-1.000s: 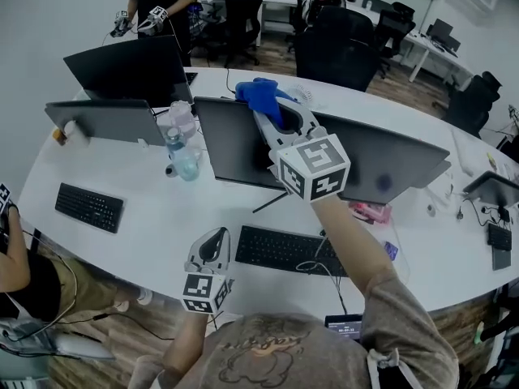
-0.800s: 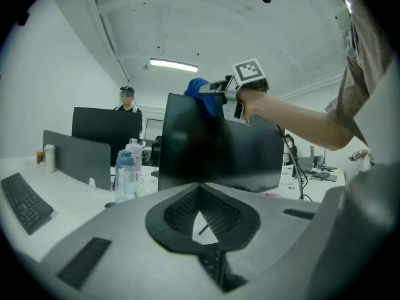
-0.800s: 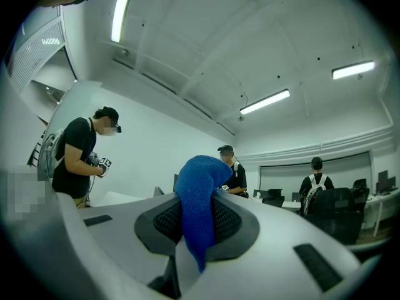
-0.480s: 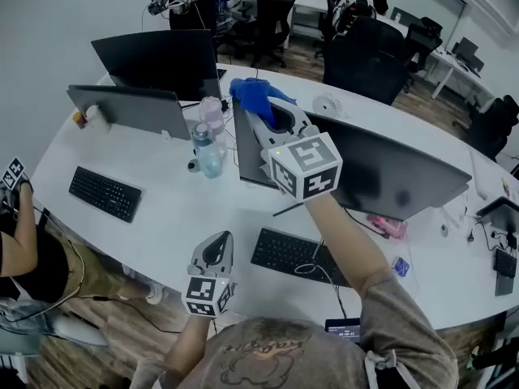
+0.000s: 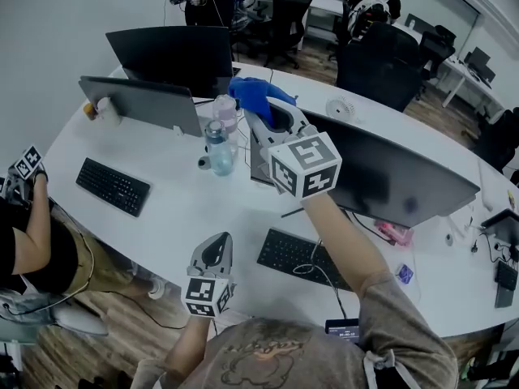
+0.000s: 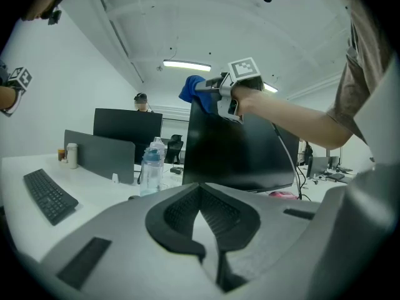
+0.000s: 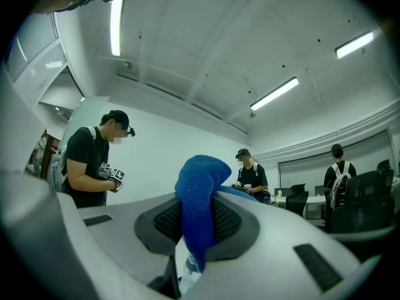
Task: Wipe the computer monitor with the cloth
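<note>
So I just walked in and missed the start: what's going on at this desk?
A person holds a two-jaw gripper in each hand. The right gripper is shut on a fuzzy blue cloth and holds it up at the upper left corner of the wide black computer monitor. The left gripper hangs low near the front edge of the white desk, jaws together and empty.

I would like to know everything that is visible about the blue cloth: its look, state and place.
The blue cloth looks like soft, knitted microfibre, bunched into a crumpled fold. The right gripper is shut on it; part bulges above the jaws while a strip hangs between them. It is held raised at the top edge of the dark monitor, near its left end; contact there is unclear.
</note>
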{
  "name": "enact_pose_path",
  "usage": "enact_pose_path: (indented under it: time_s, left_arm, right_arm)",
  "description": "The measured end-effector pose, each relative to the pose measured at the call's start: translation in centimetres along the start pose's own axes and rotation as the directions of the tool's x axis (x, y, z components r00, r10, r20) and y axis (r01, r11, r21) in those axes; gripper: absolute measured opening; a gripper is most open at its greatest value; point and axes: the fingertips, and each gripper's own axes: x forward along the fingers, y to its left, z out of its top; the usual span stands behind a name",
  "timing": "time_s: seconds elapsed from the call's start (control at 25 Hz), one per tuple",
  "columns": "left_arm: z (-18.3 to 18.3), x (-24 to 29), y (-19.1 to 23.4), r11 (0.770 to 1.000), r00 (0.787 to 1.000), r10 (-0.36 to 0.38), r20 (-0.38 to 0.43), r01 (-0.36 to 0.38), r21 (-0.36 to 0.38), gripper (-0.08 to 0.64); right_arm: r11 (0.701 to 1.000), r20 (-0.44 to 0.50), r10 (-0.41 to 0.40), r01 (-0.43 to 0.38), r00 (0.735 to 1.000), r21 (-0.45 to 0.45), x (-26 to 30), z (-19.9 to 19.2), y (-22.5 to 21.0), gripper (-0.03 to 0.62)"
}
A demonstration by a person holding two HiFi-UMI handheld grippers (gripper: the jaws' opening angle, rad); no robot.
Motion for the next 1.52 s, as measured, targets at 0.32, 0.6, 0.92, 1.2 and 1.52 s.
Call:
enact_pose_path:
  time_s: [0.32, 0.6, 0.92, 1.2, 1.52]
  left_arm:
    - [0.7, 0.1, -1.3, 1.0, 1.0, -0.017, 0.007, 0.017, 0.004, 0.006]
    - [1.5, 1.5, -5.2, 0.995, 0.995, -0.095, 0.021, 0.095, 0.011, 0.005]
    - [1.1, 3.6, -12.8, 0.973, 0.974, -0.226, -0.004, 0.226, 0.035, 0.005]
    - [1.7, 5.8, -20.5, 0.931, 0.933, -0.359, -0.017, 0.359, 0.062, 0.005]
    - [1.4, 7.6, -28.4, 0.879, 0.883, -0.468, -0.046, 0.47, 0.083, 0.005]
  right_arm:
    - [0.999, 0.026, -0.03, 0.03, 0.999, -0.035, -2.6, 2.1, -1.3, 0.063]
    - [0.99, 0.019, -0.121, 0.122, 0.992, -0.066, -8.3, 3.0, -4.8, 0.063]
    - [0.954, -0.019, -0.294, 0.292, 0.956, -0.064, -19.3, 2.2, -10.8, 0.063]
    - [0.883, -0.045, -0.468, 0.464, 0.883, -0.077, -31.3, 2.2, -16.2, 0.063]
    - [0.778, -0.057, -0.627, 0.619, 0.777, -0.11, -43.4, 2.7, -21.5, 0.063]
